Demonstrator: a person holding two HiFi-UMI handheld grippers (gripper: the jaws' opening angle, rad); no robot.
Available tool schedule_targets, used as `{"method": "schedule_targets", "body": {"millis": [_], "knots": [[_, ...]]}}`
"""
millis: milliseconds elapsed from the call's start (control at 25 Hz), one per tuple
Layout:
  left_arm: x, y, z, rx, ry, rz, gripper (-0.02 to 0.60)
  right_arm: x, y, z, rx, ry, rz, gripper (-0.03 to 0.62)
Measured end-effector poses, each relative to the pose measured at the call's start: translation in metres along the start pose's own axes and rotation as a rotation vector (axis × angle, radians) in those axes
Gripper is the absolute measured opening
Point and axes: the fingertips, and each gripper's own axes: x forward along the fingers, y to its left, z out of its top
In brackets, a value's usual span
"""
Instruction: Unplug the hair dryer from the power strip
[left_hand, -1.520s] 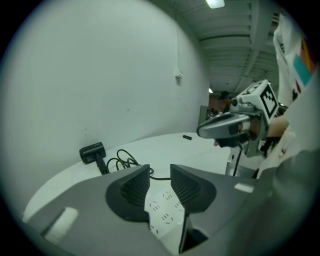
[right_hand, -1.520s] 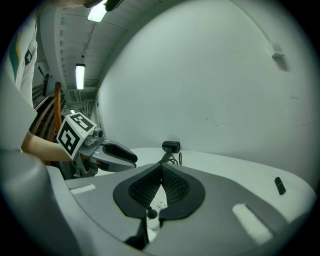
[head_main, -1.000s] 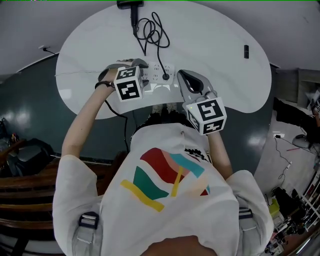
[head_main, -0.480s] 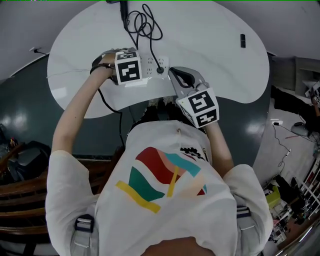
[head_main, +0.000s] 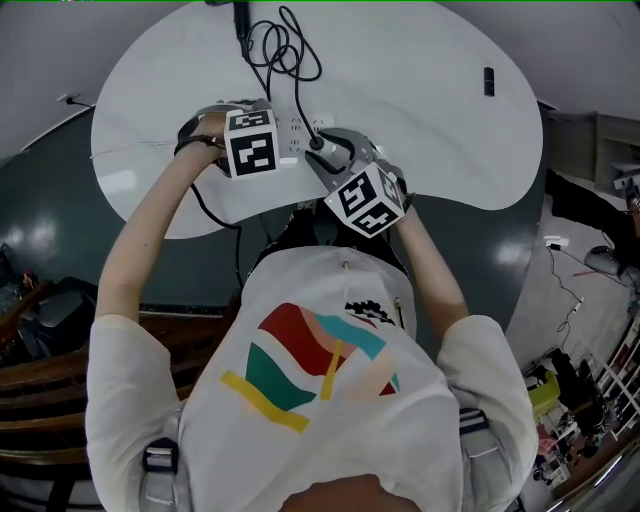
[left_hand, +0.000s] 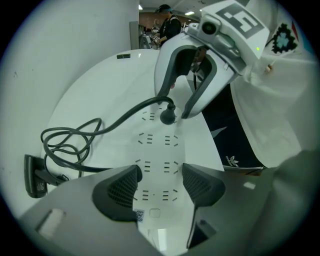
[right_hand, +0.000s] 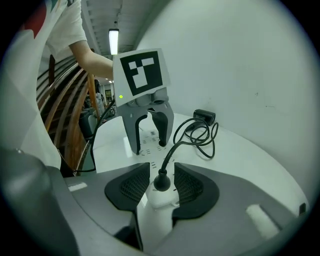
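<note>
Dropping onto the strip (left_hand: 159, 142), the right tongs (right_hand: 161, 176) were opening around the plug (right_hand: 160, 184), not gripping it, the left tongs (left_hand: 161, 172) opening astride the strip, so unplugging remained undone.

Surface (head_main: 430, 100) smooth, glossy white; power strip (left_hand: 157, 165) smooth white plastic, faint sheen; cord (left_hand: 125, 114) and plug (right_hand: 160, 182) matt dark rubber.

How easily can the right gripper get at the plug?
Likely yes: the plug stands between the right gripper's opening jaws, not pinched, and nothing else crowds it.
</note>
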Motion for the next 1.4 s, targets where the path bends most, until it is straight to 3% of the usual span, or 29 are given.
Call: {"method": "schedule_targets", "body": {"millis": [160,360,480,720,800,880,920,960,1040,1120,1400], "knots": [[0.000,-0.001,0.000,-0.002,0.012,0.001,0.282,0.017,-0.004,-0.002,-0.001,0.006,0.011,0.134],[0.001,-0.002,-0.001,-0.002,0.014,0.001,0.282,0.028,0.005,-0.001,-0.087,-0.019,0.007,0.096],[0.002,-0.002,-0.001,-0.004,0.032,0.004,0.281,0.026,0.000,0.004,0.028,-0.080,0.016,0.069],[0.002,-0.002,-0.001,-0.009,0.066,-0.013,0.278,0.026,-0.003,0.008,0.156,-0.088,0.062,0.044],[0.002,-0.003,0.000,-0.018,0.071,-0.022,0.278,0.010,-0.012,0.035,0.241,-0.203,0.095,0.042],[0.003,-0.003,0.000,-0.005,0.068,-0.009,0.254,-0.035,-0.039,0.112,0.336,-0.505,0.114,0.043],[0.003,-0.001,-0.001,0.002,0.054,0.003,0.252,-0.057,-0.057,0.152,0.329,-0.635,0.091,0.043],[0.002,0.001,-0.001,-0.001,0.031,0.012,0.252,-0.073,-0.075,0.180,0.277,-0.696,0.047,0.047],[0.003,-0.003,0.002,-0.024,-0.013,0.010,0.249,-0.082,-0.098,0.189,0.219,-0.672,0.013,0.054],[0.003,-0.008,0.002,-0.036,-0.014,0.001,0.250,-0.083,-0.105,0.173,0.262,-0.637,0.021,0.055],[0.002,-0.003,0.002,-0.025,-0.008,0.003,0.250,-0.069,-0.093,0.153,0.260,-0.559,0.029,0.055]]}}
